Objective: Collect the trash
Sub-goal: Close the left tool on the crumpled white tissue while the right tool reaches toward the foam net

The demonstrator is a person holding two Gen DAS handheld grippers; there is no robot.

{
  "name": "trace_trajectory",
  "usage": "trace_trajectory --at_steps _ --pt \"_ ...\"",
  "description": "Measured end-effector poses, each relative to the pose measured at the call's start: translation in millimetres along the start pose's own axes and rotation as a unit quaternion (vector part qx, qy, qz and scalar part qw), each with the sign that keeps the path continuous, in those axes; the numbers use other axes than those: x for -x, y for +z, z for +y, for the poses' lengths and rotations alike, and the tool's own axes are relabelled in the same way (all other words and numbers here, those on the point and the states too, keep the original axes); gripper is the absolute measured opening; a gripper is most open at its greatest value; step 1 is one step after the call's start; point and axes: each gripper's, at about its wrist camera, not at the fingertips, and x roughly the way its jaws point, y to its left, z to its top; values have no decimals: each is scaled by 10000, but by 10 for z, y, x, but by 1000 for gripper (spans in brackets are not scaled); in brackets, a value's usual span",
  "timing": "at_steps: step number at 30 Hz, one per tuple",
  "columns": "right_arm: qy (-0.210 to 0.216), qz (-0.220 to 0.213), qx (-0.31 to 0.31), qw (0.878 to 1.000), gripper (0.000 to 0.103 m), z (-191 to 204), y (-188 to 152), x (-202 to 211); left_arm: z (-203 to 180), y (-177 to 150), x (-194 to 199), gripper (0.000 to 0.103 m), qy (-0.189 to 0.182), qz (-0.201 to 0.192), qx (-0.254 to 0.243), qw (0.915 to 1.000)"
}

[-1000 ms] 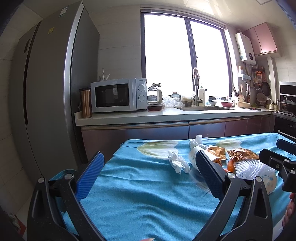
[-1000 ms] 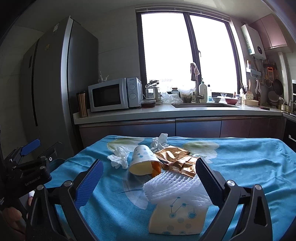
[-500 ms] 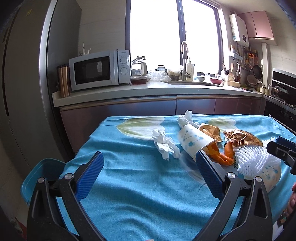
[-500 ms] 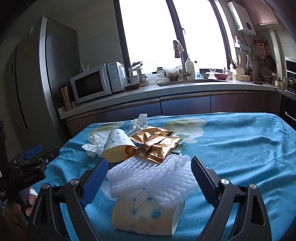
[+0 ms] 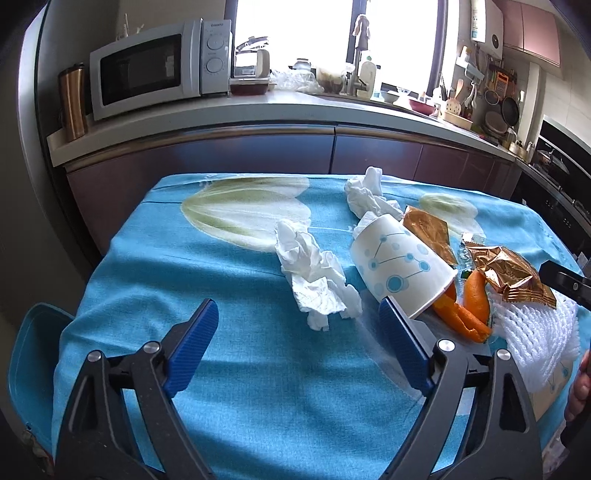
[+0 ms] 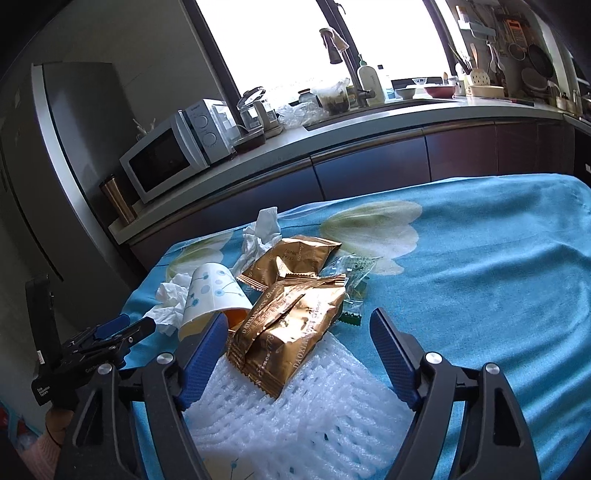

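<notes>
Bright daylight floods a large window (image 5: pixel 295 33) at the top centre. Below it a pale countertop (image 5: pixel 258 110) over dark cabinets (image 5: pixel 240 155) carries a white microwave (image 5: pixel 159 66) at upper left.

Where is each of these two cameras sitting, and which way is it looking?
Left wrist: on the left gripper, looking forward and down over the blue table at a tissue and tipped cup; its closing fingers show, nothing between them, plus a bit of the other hand.
Right wrist: on the right gripper, tilted, looking down at gold wrappers on white foam net; its closing fingers show, plus the left gripper at lower left.
Shared: cup, wrappers, tissue, foam net, microwave.
</notes>
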Motion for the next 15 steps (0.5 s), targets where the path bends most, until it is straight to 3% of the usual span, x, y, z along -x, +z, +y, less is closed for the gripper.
trace_trajectory --at_steps 4,8,10,13,15 --pt "283 203 -255 9991 67 -71 16 -89 41 86 -214 66 -255 318 143 9991" --pt "511 302 -465 9972 45 -124 17 -120 63 121 -409 44 -591 582 337 9960" --pt "538 301 -483 9969 42 -123 19 -113 81 104 -463 23 -716 676 428 9942" --pt "600 265 -487 9967 39 -114 22 -88 66 91 -513 9 -668 651 412 9948" --pt "670 221 -448 9965 11 -94 37 -61 57 84 -488 7 -652 587 410 9953"
